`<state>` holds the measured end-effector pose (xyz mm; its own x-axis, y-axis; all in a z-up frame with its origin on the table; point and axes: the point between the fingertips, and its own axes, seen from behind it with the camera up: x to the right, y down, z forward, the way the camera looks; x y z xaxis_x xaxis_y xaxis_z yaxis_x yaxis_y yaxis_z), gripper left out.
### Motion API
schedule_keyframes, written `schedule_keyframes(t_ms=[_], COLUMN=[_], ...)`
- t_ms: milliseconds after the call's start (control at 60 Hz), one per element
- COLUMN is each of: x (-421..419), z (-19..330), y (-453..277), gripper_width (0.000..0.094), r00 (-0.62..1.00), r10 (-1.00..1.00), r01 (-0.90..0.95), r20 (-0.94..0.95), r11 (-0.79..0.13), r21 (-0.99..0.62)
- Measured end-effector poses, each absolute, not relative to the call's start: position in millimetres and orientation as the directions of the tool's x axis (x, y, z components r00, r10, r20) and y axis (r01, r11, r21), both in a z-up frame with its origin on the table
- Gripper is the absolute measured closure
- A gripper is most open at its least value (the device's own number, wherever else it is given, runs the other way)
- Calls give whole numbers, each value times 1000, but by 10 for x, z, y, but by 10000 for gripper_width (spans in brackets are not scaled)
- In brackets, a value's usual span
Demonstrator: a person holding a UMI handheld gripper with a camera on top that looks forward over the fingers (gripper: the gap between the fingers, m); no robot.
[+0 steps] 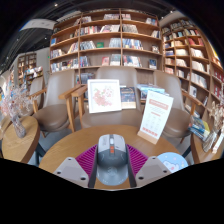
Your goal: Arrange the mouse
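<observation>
A grey computer mouse (112,158) with an orange scroll wheel sits between my gripper's (112,168) two fingers. The magenta pads (88,157) press against both of its sides, so the gripper is shut on it. The mouse points away from me, over the near edge of a round wooden table (65,142). I cannot tell whether its underside rests on the table.
A white standing sign (155,115) is on the table's far right. A wooden chair holds a propped picture board (104,95) beyond the table. A small round side table (14,145) with a vase is at the left. Bookshelves (110,40) line the back wall.
</observation>
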<state>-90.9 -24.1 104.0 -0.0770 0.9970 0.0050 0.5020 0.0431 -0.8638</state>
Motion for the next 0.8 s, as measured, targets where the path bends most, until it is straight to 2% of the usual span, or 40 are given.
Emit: schedule_keyframes(t_ms=[117,183,300,450,650,717,750,783,800], x=[-887,-863,-827,-771,-685,-687,-683,-669,-661], z=[1091,937,579,97,-115,-126,-111,-81,-58], y=[657,1210,1768,2085,2183,2175,2186,2210,2214], gripper_width=[472,471,470,470,433,370,243,67,76], r00=[-10,39,87,100,93,85,87,99,102], r10=[997,994,992,993,995,996,995,994,993], r01=[498,511,555,600,611,618,617,616,613], r20=[74,106,96,56,27,34,43,54,59], r11=[69,71,31,-16,-35,-26,-20,-18,-16], r21=[-864,-857,-831,-800,-791,-786,-787,-788,-790])
